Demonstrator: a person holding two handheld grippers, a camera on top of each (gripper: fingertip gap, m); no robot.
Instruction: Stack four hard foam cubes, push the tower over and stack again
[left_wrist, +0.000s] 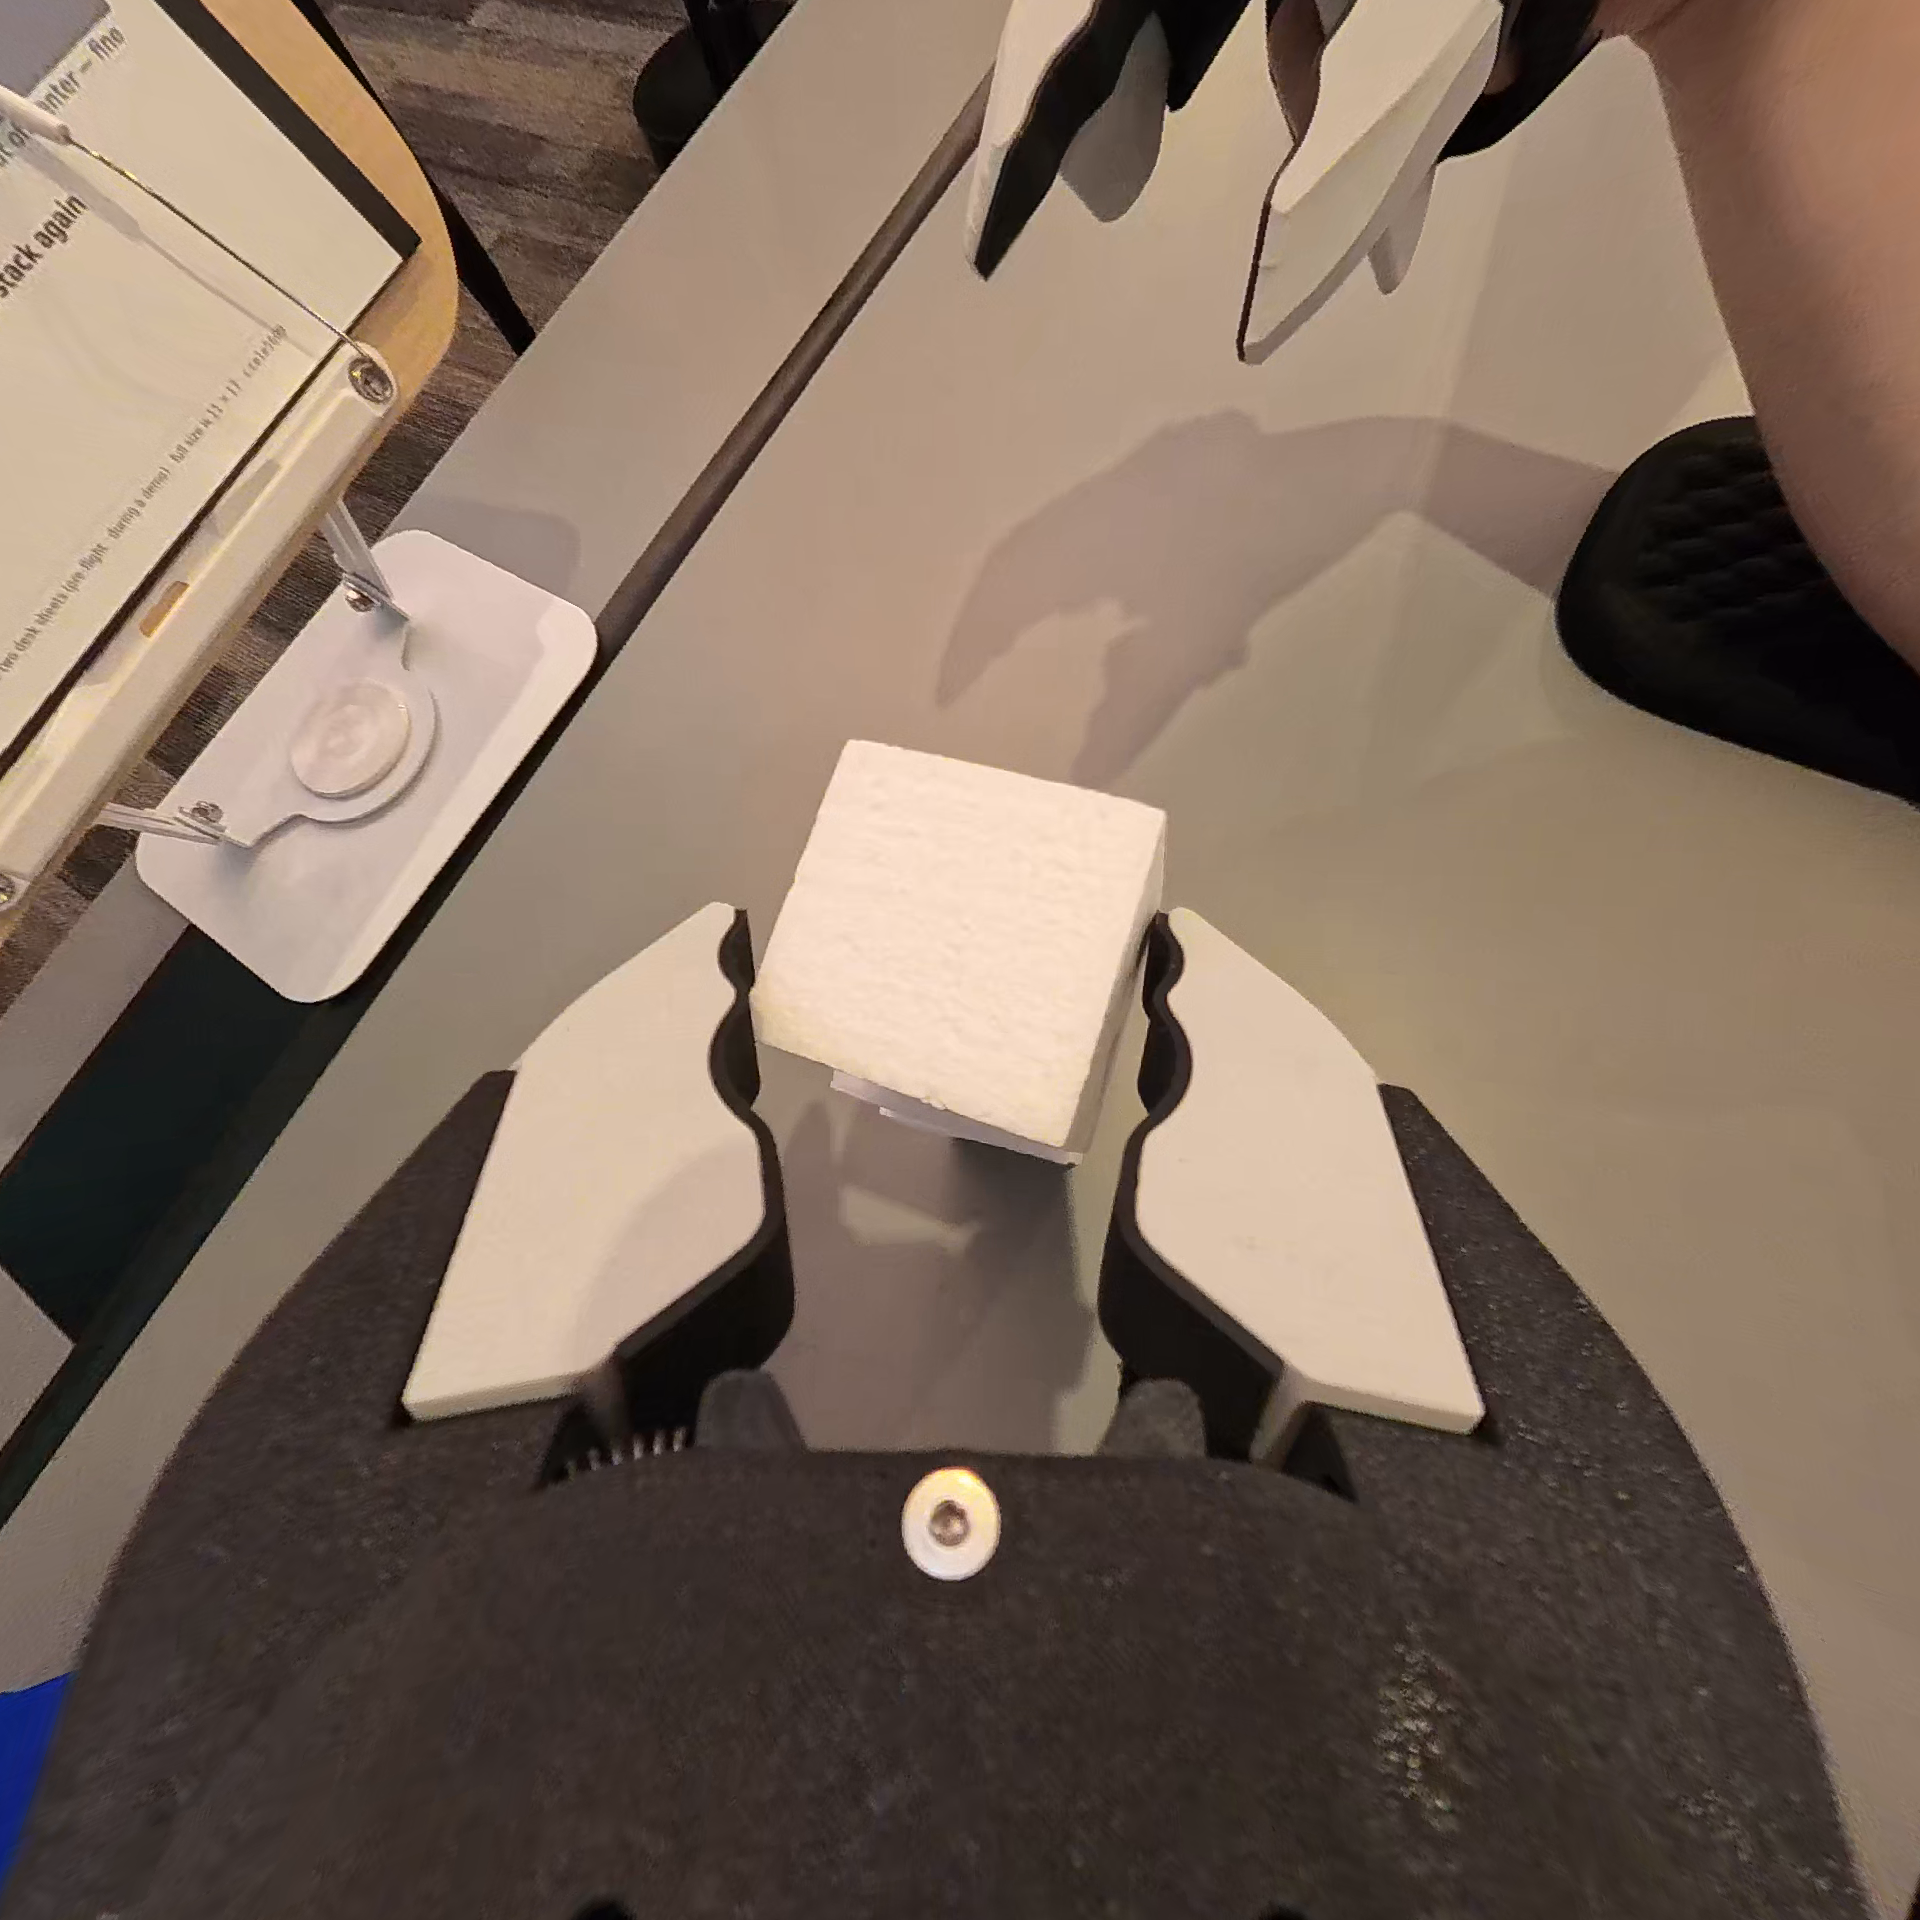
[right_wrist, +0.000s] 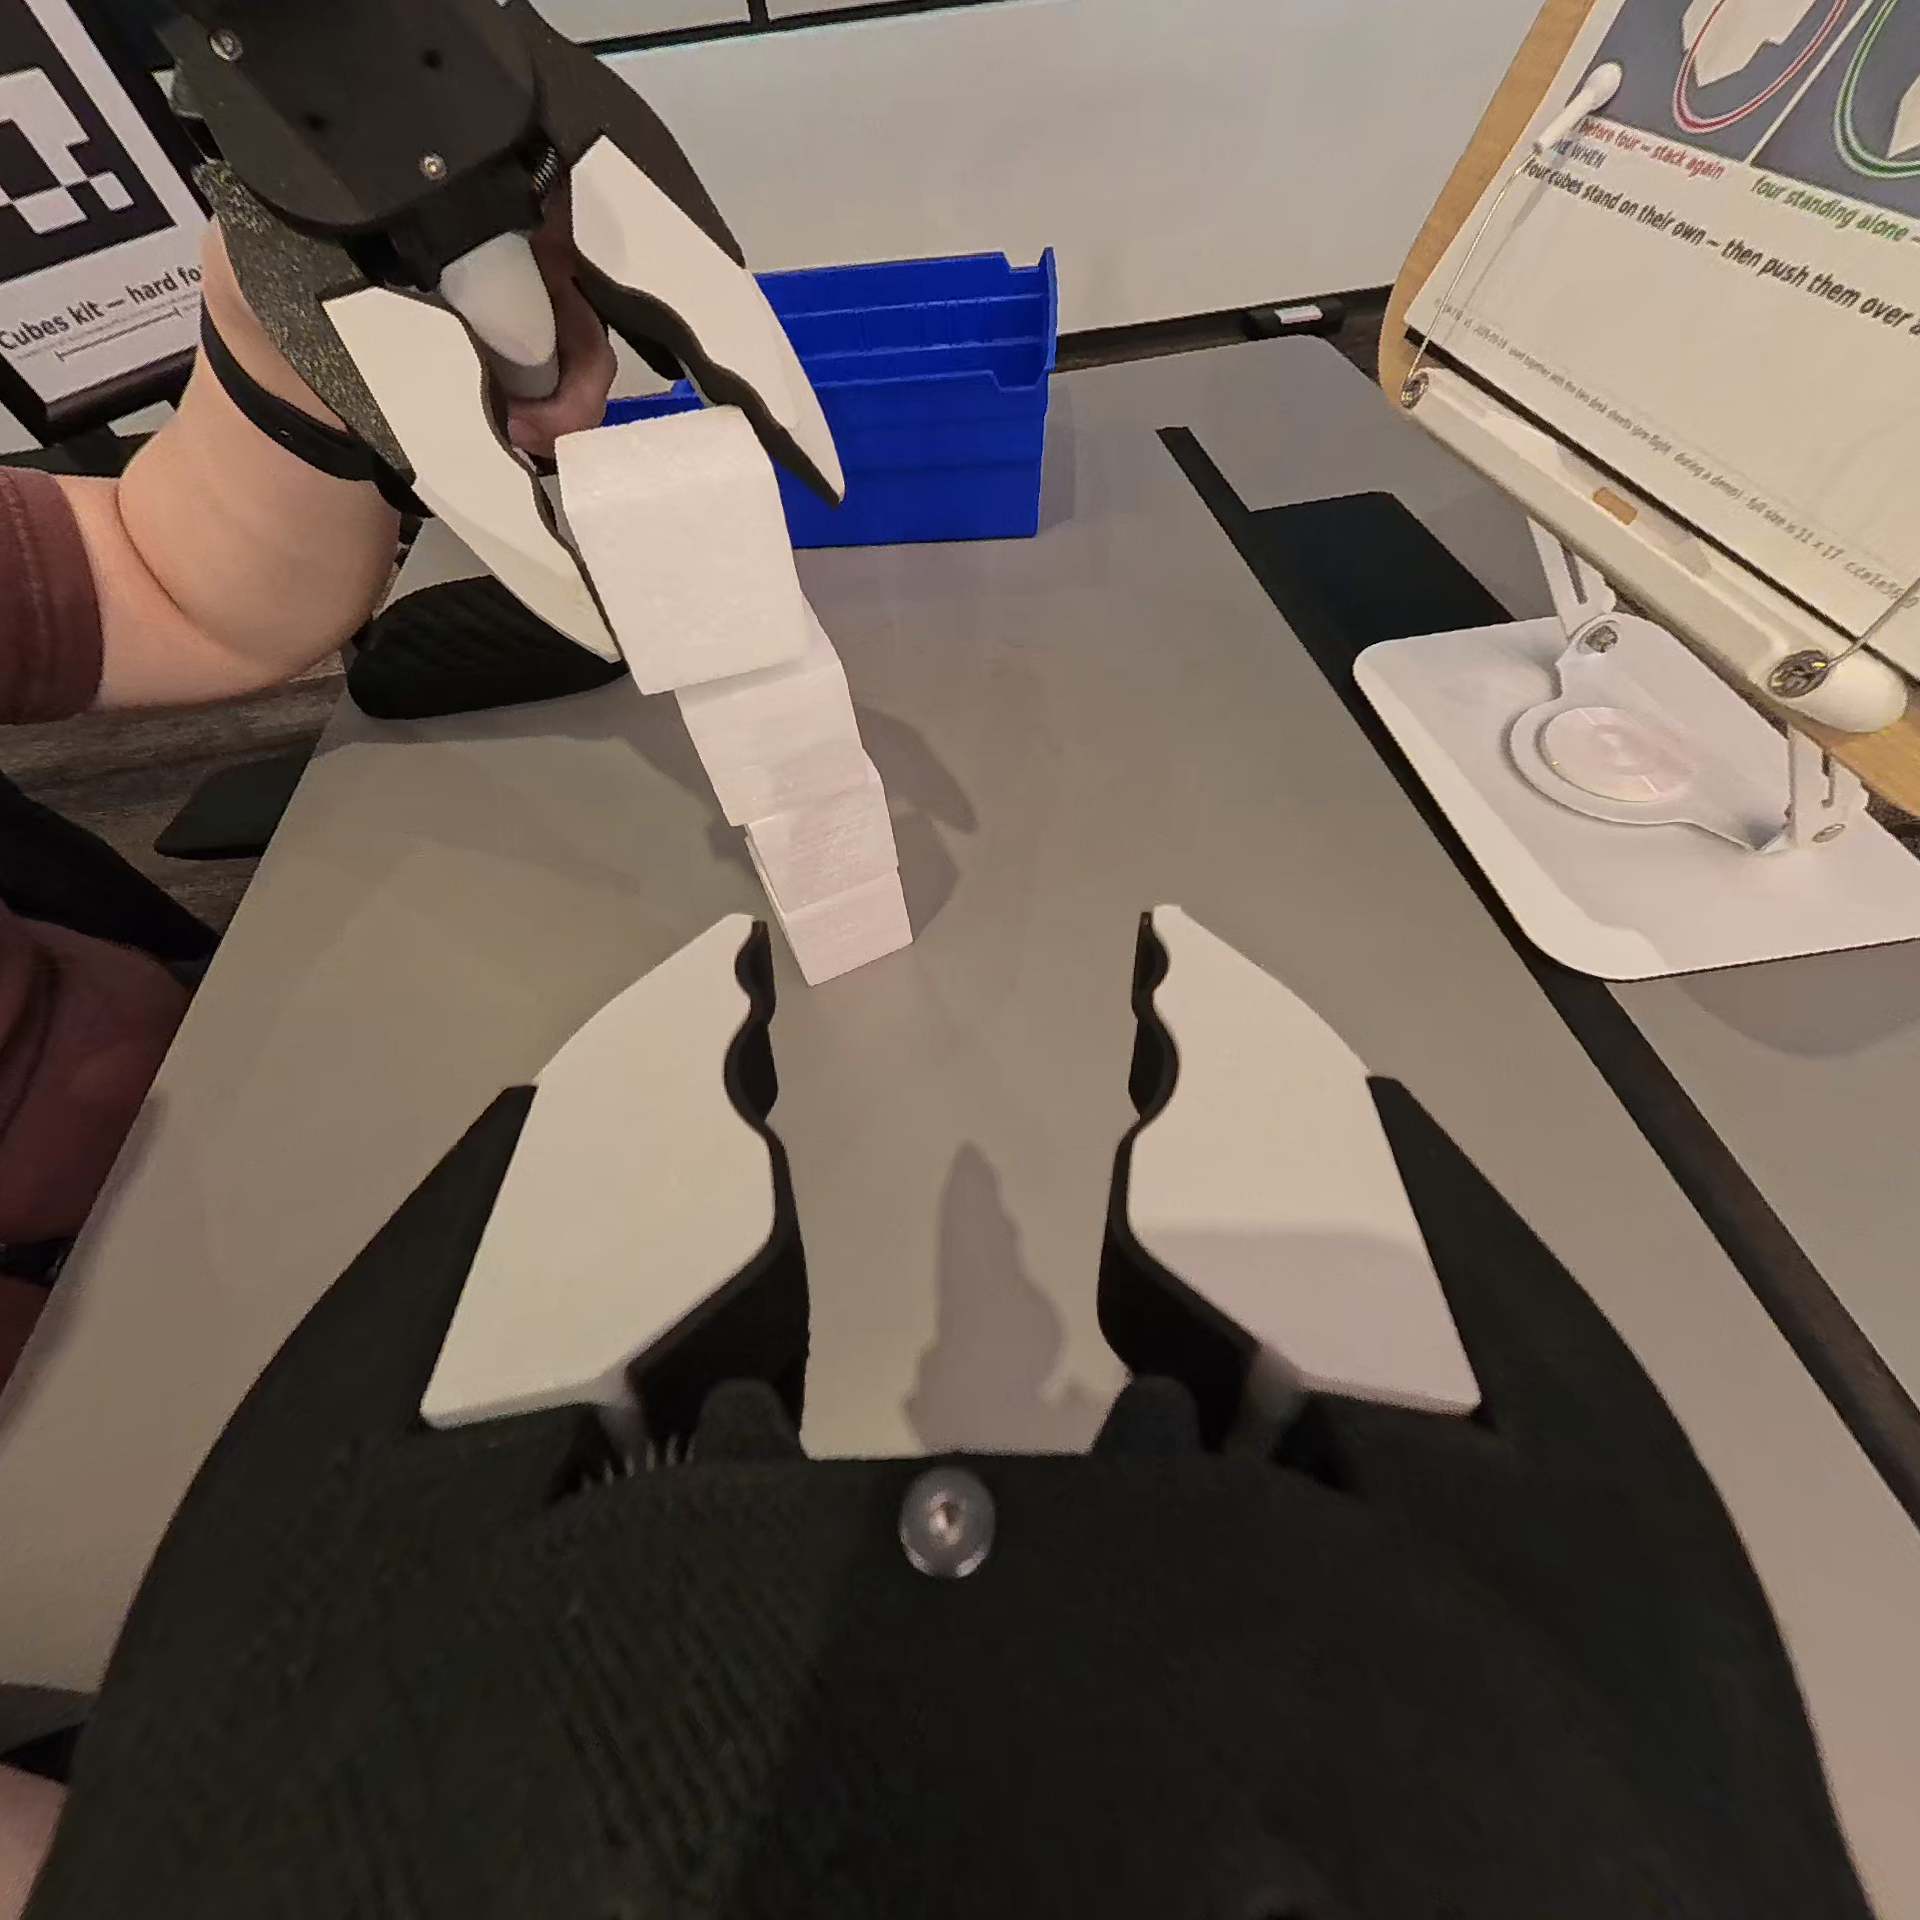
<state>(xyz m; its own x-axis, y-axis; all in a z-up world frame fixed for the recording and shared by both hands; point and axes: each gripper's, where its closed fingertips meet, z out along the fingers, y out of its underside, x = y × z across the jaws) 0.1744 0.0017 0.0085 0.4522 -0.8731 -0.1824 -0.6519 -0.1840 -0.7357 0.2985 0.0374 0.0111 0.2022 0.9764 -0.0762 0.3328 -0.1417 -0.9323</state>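
A tower of white foam cubes (right_wrist: 810, 810) stood near the middle of the grey counter (right_wrist: 1039, 727), with the top cube (right_wrist: 681, 551) clamped between the fingers of the left claw (right_wrist: 717, 551). Four cubes could be counted in the right wrist view, each sitting slightly offset on the one beneath, so the column's long axis leaned from its base up toward the left claw rather than standing plumb. The bottom cube (right_wrist: 847, 935) rested flat on the counter, just beyond the left fingertip of the right claw (right_wrist: 951, 935).

In the left wrist view the same top cube (left_wrist: 961, 935) sat between that claw's two white fingers, both black inner pads touching its side faces; the left claw (left_wrist: 951, 925) was shut only as far as the cube's width. The cube's broad top face tilted toward the camera, and an edge of the cube below showed under it.

The right claw hovered near the tower with its fingers spread wide apart, holding and touching nothing. In the left wrist view it appeared beyond the tower (left_wrist: 1195, 239), fingers likewise parted.

Behind the tower stood a blue plastic bin (right_wrist: 914, 416). To the tower's right, a white stand (right_wrist: 1662, 821) carried a printed instruction sheet on a wooden board (right_wrist: 1714, 260). A person's forearm (right_wrist: 208, 561) reached in behind the left claw.
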